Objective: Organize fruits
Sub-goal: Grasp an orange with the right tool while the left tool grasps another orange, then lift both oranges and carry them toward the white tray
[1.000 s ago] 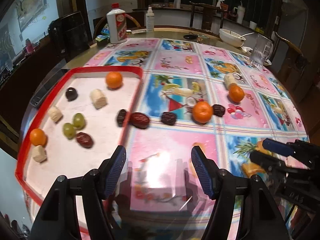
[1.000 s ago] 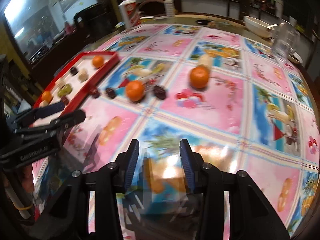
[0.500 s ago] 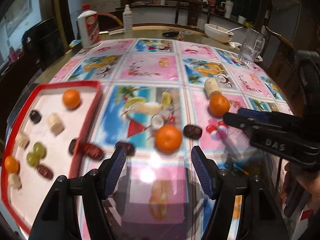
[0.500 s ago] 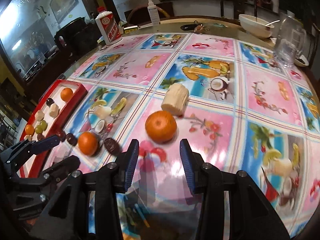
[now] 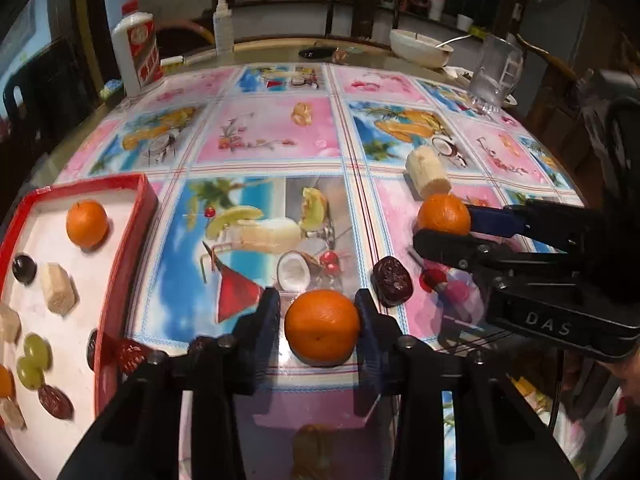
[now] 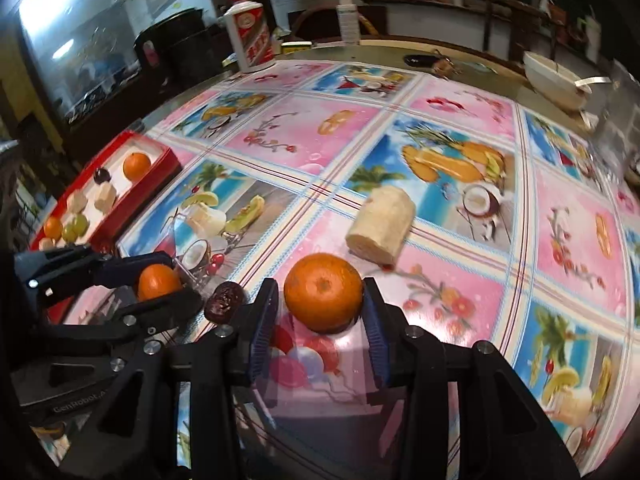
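Oranges sat on the glossy fruit-print surface, one between each tool's spread fingers: left tool bracketed the near round orange, right tool the far one, evidently for the red-rimmed tray.

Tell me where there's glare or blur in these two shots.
Left wrist view: a bright lamp reflection on the glossy tablecloth beside the orange between the left gripper fingers; the tray fruit at the lower left edge is smeared. Right wrist view: window glare upper left, right edge of the cloth blurred, the orange sharp.
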The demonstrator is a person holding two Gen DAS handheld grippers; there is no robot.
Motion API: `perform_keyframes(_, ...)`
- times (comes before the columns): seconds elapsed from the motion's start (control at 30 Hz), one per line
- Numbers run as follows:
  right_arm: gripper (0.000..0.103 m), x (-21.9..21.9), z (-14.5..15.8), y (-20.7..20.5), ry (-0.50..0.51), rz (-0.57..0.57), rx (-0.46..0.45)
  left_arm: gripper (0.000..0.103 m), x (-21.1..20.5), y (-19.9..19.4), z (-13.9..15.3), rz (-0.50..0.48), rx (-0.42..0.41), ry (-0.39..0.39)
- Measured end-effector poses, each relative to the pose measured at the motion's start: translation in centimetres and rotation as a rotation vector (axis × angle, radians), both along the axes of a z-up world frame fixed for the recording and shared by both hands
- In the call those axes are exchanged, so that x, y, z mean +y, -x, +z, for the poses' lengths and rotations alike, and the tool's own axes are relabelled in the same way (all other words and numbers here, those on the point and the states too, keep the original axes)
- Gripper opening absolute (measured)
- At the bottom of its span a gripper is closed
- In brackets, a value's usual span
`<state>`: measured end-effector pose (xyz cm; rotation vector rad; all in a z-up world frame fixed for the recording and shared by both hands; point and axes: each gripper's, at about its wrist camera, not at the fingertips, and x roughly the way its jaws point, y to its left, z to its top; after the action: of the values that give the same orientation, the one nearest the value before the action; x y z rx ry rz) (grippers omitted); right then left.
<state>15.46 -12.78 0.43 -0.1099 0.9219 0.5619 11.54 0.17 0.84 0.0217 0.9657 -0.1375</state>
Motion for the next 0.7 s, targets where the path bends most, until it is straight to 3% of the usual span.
perform_keyframes(0.37,0.039,-0.7,0.3,1.5,0.026,-0.042,-0.009,0.033,0.8,1.2,0.3,0.032,0.022,0.079)
perform_keyframes(0.7,0.039,-3.5,0.4,6.9,0.023,-0.098,0.032,0.033,0.0,6.0,0.7,0.009,0.031,0.098)
